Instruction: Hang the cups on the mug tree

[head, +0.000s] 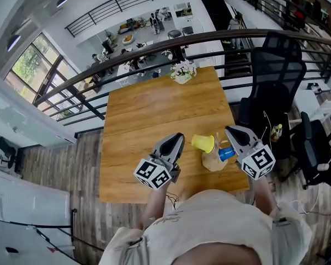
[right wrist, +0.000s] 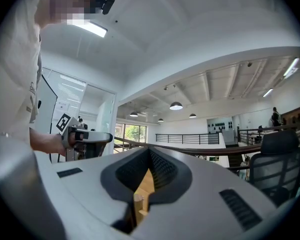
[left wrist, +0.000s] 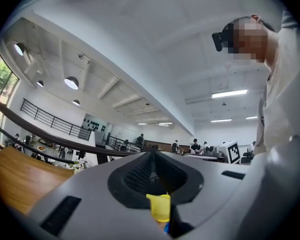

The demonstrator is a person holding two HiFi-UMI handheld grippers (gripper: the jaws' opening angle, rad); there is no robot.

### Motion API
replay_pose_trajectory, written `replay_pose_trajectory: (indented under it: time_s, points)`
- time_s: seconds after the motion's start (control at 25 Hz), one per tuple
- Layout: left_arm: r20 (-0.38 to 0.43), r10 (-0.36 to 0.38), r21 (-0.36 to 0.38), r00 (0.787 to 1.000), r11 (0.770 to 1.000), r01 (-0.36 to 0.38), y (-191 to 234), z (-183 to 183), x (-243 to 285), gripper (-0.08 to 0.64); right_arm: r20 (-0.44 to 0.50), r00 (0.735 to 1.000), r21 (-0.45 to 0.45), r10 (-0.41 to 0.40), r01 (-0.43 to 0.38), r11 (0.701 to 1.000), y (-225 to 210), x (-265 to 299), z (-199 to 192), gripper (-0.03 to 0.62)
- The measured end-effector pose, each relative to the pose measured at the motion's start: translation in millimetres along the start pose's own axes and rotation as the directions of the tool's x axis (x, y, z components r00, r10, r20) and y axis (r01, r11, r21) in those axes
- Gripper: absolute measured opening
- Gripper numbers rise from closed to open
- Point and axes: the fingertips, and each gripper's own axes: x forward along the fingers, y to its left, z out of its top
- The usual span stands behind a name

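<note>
Broadly, the scene is a square wooden table (head: 143,120) with pale, streaky grain, set on a plank-floored mezzanine. A dark curved railing (head: 127,54) runs past its 12 o'clock edge, and beyond it lies a lower floor with desks, people and tall windows. One small pot of white flowers (head: 183,70) stands at the table's 12 o'clock edge, and two black office chairs (head: 276,76) sit off its 3 o'clock side. The task's things number two cups and one mug tree, all grouped near the table's 5 o'clock corner. The mug tree (head: 212,162) is light tan wood; from above only its rounded base and some stubs show. The yellow cup (head: 203,143) is plain and glossy, tipped on its side with its mouth towards 9 o'clock, at the tree's 11 o'clock. The blue cup (head: 226,153) is smaller in view and bright blue, just at the tree's 2 o'clock. Whether either cup hangs on a peg cannot be told. Two grippers are held by the person at the 6 o'clock edge. The left gripper (head: 178,138) is at the yellow cup's 9 o'clock, its jaws clenched together on nothing; its own view shows the yellow cup (left wrist: 160,206) through the gap beneath them. The right gripper (head: 230,130) is at the blue cup's 12 o'clock, likewise clenched and empty, with a strip of tan wood showing below its jaws.
</note>
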Motion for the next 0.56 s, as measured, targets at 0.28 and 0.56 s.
replay_pose_trajectory:
  time_s: [0.28,0.56]
  points:
    - [-0.017,-0.009,-0.003,1.0,1.0,0.009,-13.8,-13.4,4.4,0.034,-0.005,1.0,0.011,0.008,-0.007,1.0,-2.1,-3.6,-2.8,-0.006]
    - [-0.033,0.008,-0.032,0.999,0.999,-0.009,-8.5,-23.4,2.1,0.034,-0.021,1.0,0.041,0.004,-0.003,0.999,-4.3,-6.5,-16.0,-0.006]
